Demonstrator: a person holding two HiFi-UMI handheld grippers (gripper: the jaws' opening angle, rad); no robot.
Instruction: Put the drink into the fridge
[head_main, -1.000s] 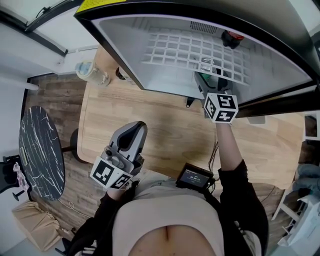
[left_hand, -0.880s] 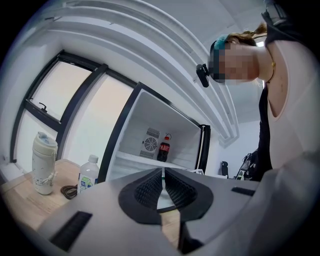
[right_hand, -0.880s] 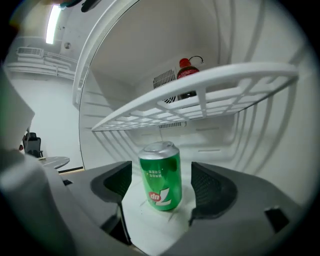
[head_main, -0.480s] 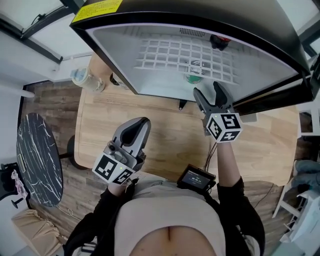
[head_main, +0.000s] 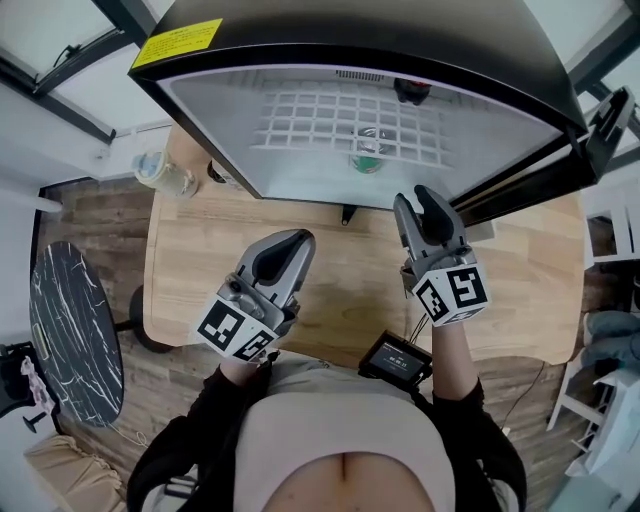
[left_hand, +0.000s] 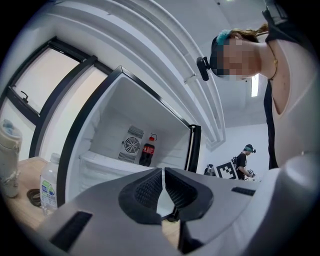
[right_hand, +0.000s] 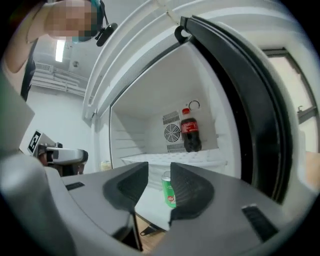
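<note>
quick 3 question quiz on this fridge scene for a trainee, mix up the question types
1. True or false: the green can stands inside the fridge.
2. Which drink stands at the back beside the fan grille? A cola bottle; B green can; C water bottle
3. What does the right gripper hold?

Key: 1 true. 2 A. 3 Nothing: its fingers have just been closing, but they stand apart with nothing between them.
</note>
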